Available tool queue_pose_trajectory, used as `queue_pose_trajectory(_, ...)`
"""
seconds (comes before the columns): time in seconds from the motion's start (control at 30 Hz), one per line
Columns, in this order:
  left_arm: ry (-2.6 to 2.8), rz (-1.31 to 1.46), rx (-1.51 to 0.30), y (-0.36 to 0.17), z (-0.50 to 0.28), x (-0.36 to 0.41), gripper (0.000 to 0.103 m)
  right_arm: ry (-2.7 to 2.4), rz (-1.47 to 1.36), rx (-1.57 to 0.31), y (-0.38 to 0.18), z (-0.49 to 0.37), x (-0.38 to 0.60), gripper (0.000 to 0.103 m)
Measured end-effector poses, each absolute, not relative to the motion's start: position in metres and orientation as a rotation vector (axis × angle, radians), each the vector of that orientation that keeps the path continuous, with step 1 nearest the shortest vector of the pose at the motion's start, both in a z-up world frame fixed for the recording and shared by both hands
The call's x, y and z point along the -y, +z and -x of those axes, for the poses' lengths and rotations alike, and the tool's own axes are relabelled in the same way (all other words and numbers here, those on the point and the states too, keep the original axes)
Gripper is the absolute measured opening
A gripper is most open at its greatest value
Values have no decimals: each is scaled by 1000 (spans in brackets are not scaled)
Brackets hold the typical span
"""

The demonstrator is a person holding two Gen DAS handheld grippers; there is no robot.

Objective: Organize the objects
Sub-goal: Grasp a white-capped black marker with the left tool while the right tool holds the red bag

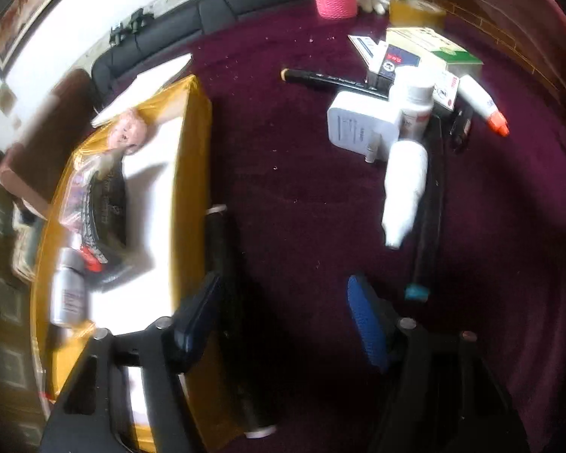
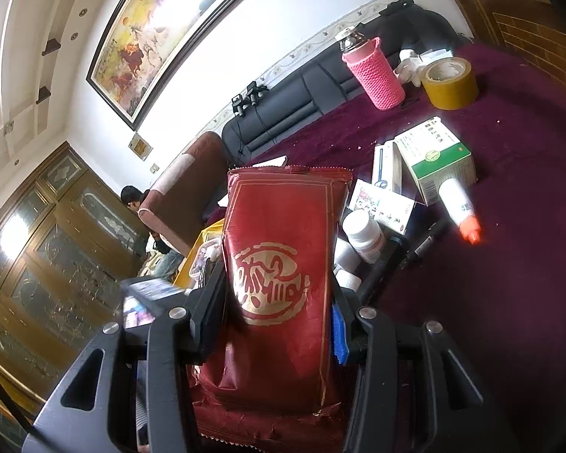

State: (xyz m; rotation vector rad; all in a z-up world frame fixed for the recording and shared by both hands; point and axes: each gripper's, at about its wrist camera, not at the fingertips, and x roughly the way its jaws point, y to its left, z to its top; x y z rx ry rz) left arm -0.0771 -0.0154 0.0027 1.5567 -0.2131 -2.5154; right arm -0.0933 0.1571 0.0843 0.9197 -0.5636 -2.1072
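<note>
- Clamping a red foil packet between its fingers, the right gripper holds it upright above the maroon tabletop; gold print shows on the packet's face.
- Left gripper points down at the tabletop with its jaws apart and nothing between them; only bare cloth lies under the gap.
- Yellow box stands just left of that gripper, its inside white. In it lie a small silver bottle, a black object with red marks, a clear bag and a pale crumpled item.
- Loose things sit in a cluster at the right of the tabletop: a white adapter, a white pill bottle, a fallen white bottle, a black marker, a white tube with an orange cap, a green-and-white carton and other small cartons.
- Farther back stand a flask in a pink knitted sleeve and a roll of tan tape.
</note>
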Motion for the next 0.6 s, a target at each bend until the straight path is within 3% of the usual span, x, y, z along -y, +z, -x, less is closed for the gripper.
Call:
queue_pose_trajectory(0.17,-2588,-1586,34,8,70,23,65,-2123,-913,600,84,98,-166,44)
queue_pose_trajectory(0.2,-2606,-1640,-36,6,65,24,55,-2125,-910,606,85,99,-168,45)
queue_pose_trajectory(0.27,-2623,-1652,16,4,58,16,51,-2128,-903,607,86,99,-170,45)
queue_pose_trajectory(0.5,-2668,-1579,25,28,34,22,52,-2128,-904,608,86,100,-171,45)
queue_pose_trajectory(0.6,-2623,-1667,-29,27,39,33,52,-2125,-912,608,85,101,-171,45)
